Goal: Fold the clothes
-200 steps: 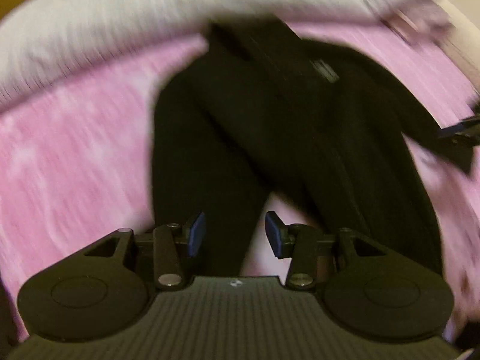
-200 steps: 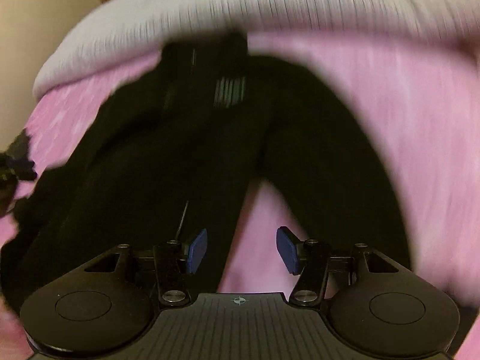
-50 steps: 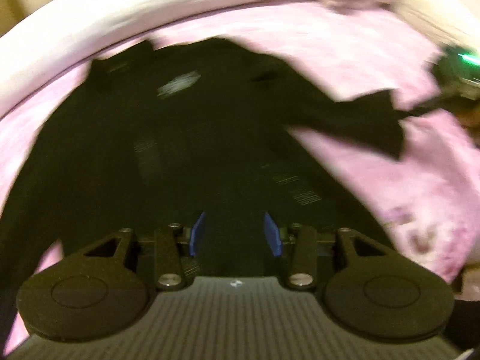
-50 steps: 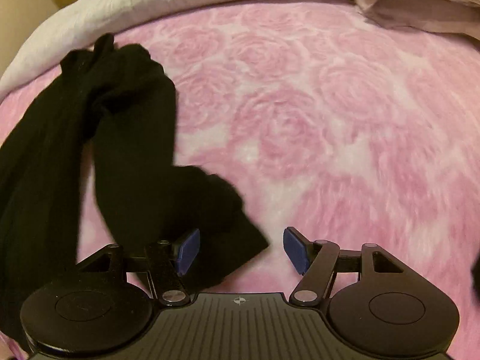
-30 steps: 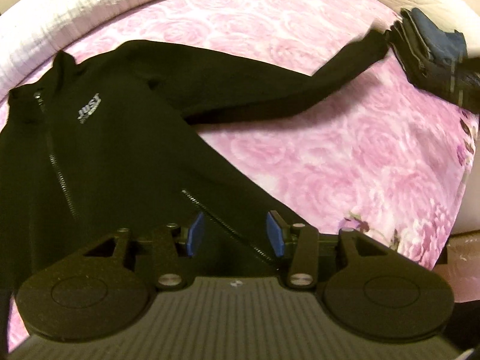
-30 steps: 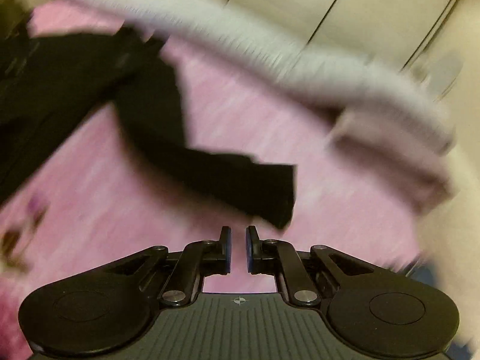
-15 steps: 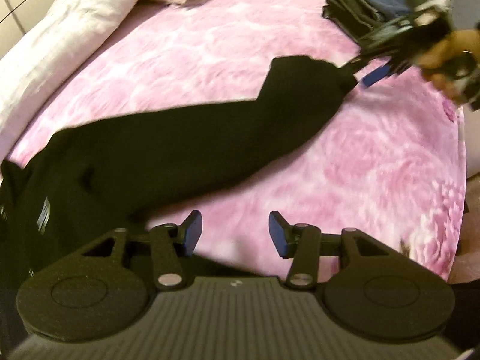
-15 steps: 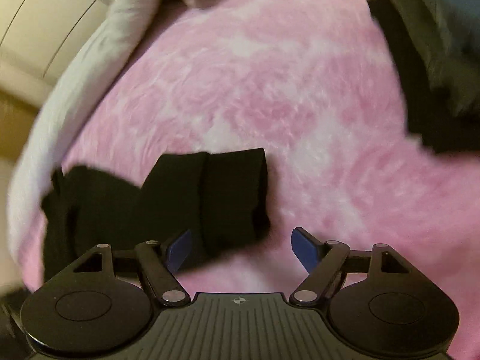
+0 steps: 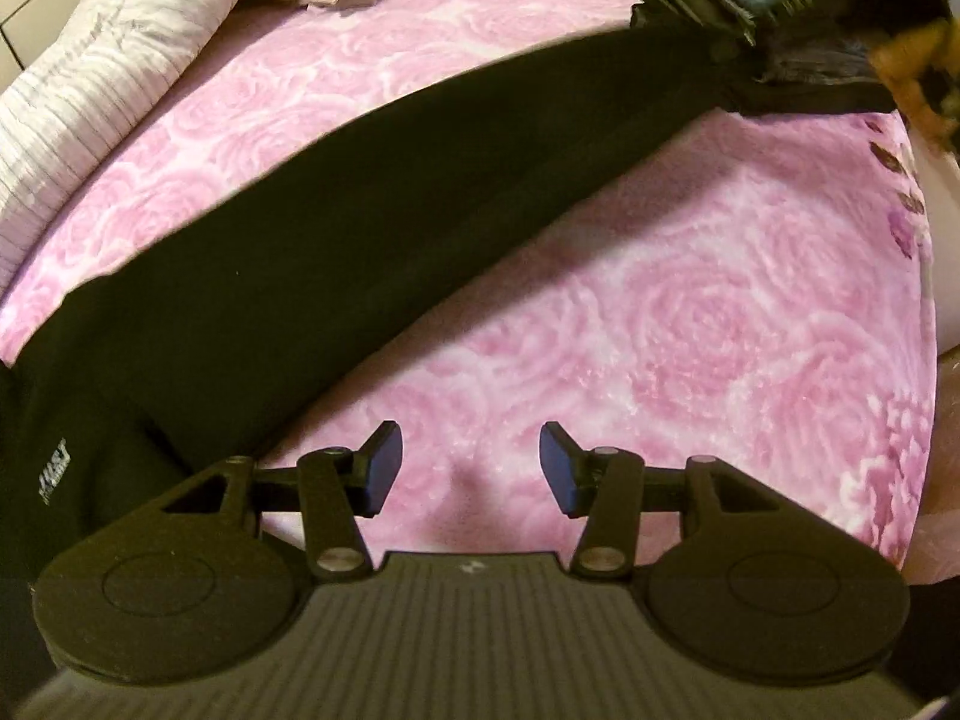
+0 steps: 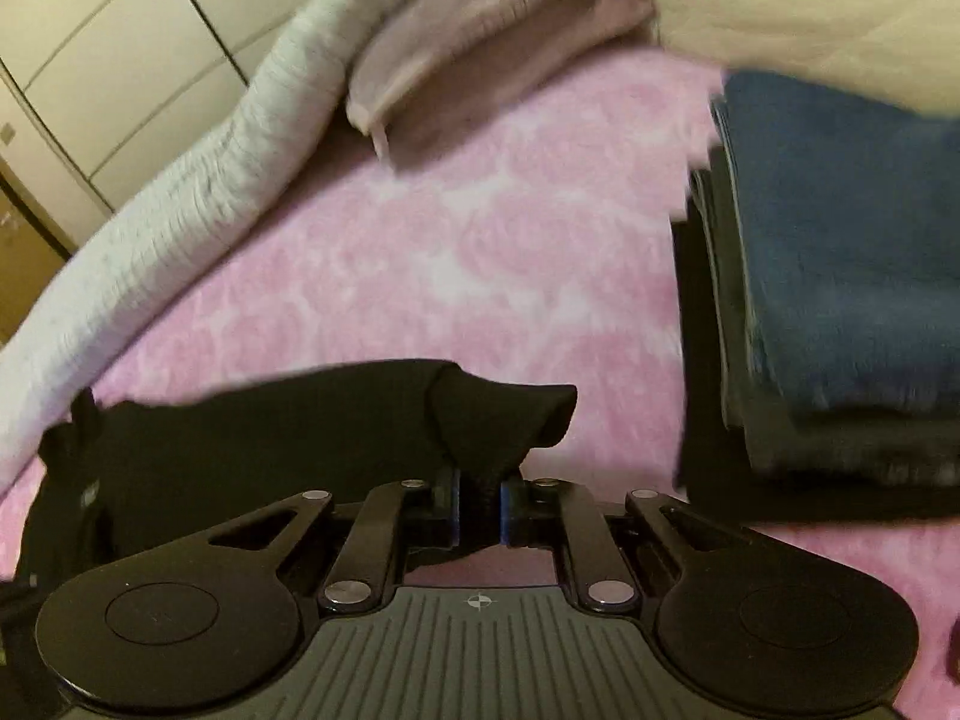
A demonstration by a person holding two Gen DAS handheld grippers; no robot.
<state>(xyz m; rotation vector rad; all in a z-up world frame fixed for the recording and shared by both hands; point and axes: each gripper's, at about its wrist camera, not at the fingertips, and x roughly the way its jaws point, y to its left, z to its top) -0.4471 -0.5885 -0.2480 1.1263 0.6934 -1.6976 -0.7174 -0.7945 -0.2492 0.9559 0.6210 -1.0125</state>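
The black jacket's sleeve cuff [image 10: 480, 438] is pinched by the right gripper [image 10: 479, 513]; left gripper [image 9: 471, 468] is held wide over the pink bedspread [image 9: 690, 330], sleeve stretched toward 1 o'clock.

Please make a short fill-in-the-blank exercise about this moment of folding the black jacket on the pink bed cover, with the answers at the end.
1. The right gripper is shut on the cuff of the black jacket's ____.
2. The left gripper is ____ and holds nothing, above the pink bed cover.
3. The top piece of the folded pile beside the right gripper is dark ____.
4. The jacket's sleeve lies stretched out across the bed cover, which has a pattern of ____.

Missing words: sleeve; open; blue; roses
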